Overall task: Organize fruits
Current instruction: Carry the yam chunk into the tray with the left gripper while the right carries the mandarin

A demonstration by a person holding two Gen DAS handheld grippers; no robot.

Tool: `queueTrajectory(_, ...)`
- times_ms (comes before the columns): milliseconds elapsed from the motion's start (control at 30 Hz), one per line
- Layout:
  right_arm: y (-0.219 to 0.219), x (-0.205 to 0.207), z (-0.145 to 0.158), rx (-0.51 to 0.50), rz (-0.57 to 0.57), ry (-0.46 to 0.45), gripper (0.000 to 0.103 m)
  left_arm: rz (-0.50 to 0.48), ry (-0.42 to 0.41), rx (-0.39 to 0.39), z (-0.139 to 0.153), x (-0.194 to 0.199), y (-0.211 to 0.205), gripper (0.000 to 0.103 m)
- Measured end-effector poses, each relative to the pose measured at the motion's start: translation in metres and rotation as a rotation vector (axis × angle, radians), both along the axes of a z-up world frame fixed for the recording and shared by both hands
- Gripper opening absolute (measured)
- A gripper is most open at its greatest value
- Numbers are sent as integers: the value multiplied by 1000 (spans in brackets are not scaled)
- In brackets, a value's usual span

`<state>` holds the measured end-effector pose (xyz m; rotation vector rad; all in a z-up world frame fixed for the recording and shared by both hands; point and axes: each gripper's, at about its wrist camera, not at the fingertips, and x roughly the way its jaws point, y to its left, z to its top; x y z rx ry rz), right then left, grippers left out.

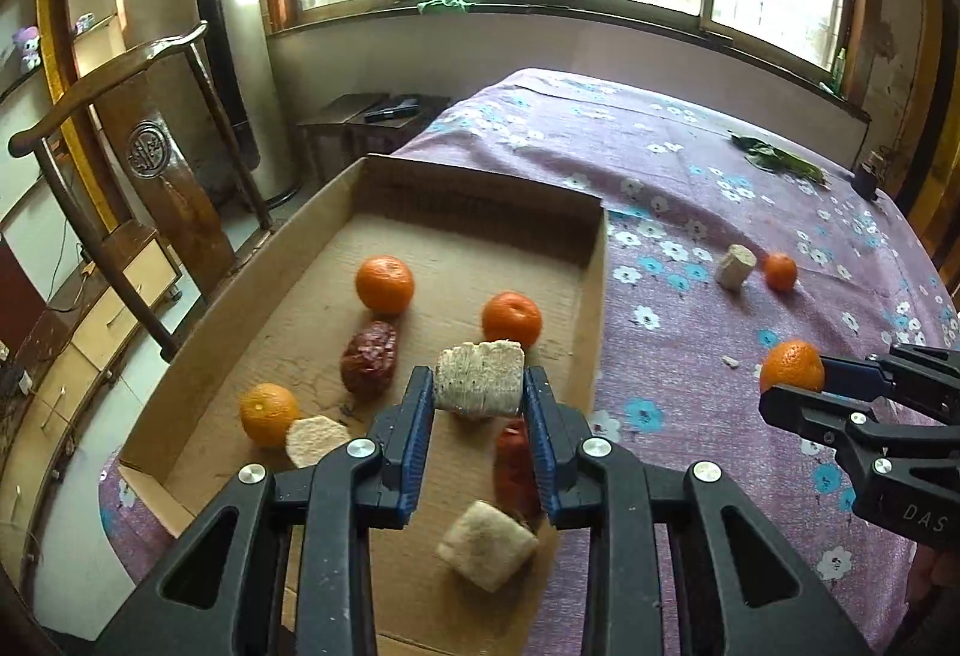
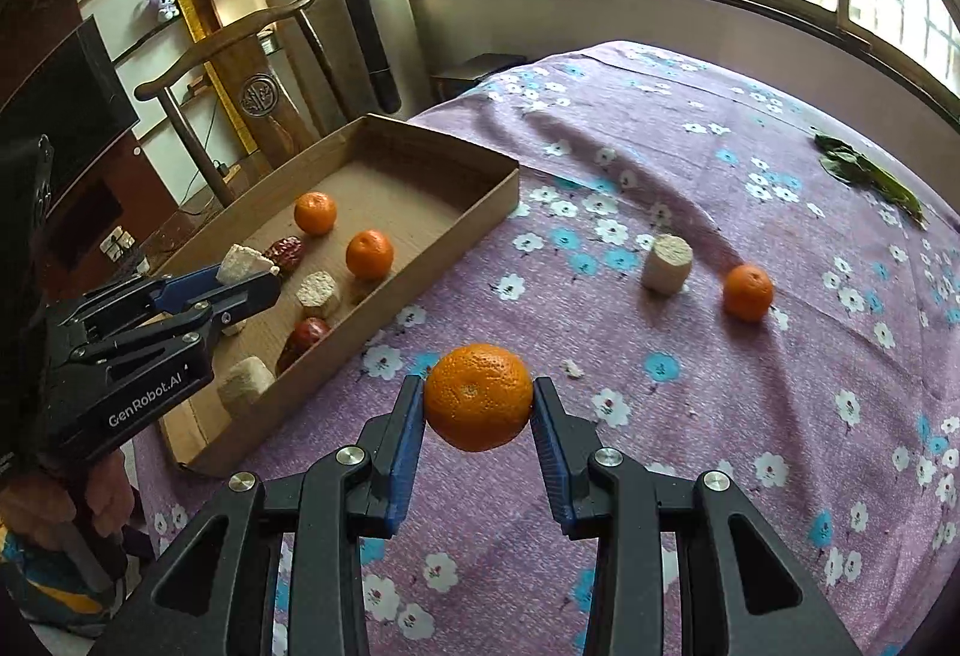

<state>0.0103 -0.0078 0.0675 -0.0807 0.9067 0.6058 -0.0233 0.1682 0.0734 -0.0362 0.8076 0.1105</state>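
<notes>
Matt corrugated cardboard box (image 1: pixel 594 260), printed floral cloth (image 2: pixel 690 146), dimpled glossy tangerine (image 2: pixel 478 397), glossy carved wooden chair (image 1: pixel 150 140).

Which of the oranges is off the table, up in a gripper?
The orange clamped in the right gripper; three others lie in the cardboard box, one on the tablecloth.

Left claw (image 1: pixel 478 392) angled downward, blue pads clamped on either side of a pale, fibrous cut chunk (image 1: pixel 478 377). Right claw (image 2: pixel 478 404) likewise tilted down, pads pinching a round orange tangerine (image 2: pixel 478 397), held aloft.
</notes>
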Motion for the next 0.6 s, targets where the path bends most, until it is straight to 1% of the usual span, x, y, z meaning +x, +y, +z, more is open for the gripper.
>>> queueTrajectory(300, 57, 12, -2, -16, 105, 11, 39, 121, -7, -4, 4, 8, 60, 29)
queueTrajectory(600, 106, 29, -10, -25, 199, 32, 39, 178, 31, -15, -9, 32, 90, 29)
